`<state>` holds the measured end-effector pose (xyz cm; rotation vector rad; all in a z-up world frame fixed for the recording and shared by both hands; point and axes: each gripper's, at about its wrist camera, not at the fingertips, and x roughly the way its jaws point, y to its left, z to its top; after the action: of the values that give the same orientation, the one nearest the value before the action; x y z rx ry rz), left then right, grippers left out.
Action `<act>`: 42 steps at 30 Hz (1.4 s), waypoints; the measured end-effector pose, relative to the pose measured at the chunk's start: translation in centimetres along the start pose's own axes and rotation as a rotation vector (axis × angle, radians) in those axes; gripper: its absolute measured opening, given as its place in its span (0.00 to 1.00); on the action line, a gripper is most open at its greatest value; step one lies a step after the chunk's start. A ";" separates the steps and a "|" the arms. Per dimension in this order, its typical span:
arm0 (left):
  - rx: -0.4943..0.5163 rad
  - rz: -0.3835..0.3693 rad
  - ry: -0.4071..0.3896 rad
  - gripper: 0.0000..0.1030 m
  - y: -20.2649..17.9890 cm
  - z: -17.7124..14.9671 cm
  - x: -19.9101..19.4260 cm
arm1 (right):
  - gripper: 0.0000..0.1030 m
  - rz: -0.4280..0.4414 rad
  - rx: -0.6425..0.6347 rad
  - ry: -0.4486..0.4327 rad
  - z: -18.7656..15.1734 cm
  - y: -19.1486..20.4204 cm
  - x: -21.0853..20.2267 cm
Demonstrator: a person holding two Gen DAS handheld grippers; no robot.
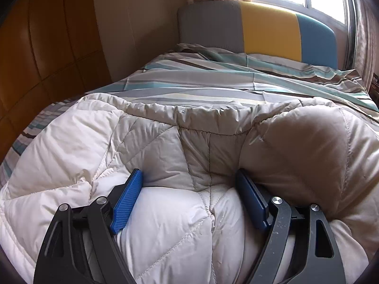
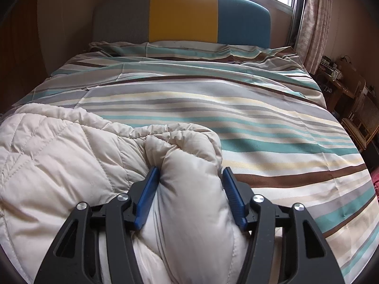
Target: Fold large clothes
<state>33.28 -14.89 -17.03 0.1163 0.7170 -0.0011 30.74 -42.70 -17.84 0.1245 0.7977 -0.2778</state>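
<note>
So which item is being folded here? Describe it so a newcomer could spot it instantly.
Start from the bed with the grey, yellow and blue headboard and striped sheet. At its near end lies a puffy cream quilted coat. It is the only plain, padded, stitched item there, and both the left gripper and right gripper have a bulge of it between their blue fingers.

no writing, label, brand, number or sign can be read in either wrist view. the small clutter on the wooden side table [image 2: 341, 82] by the bed's right edge is too small and blurred to tell whether it carries any print.
</note>
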 end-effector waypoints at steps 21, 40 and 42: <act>0.075 -0.006 -0.017 0.93 -1.9 1.7 -2.7 | 0.64 0.243 0.025 -0.079 0.2 8.1 -5.0; 0.059 -0.016 0.050 0.97 -1.9 0.9 -0.1 | 0.68 0.175 0.006 -0.029 -1.7 9.4 -1.2; 0.071 -0.044 0.087 0.97 -1.5 1.4 -0.7 | 0.69 0.176 0.007 -0.030 -1.7 9.4 -1.3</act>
<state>33.66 -16.57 -15.70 0.1694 0.8061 -0.0639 31.46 -33.08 -18.00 0.1953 0.7506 -0.1159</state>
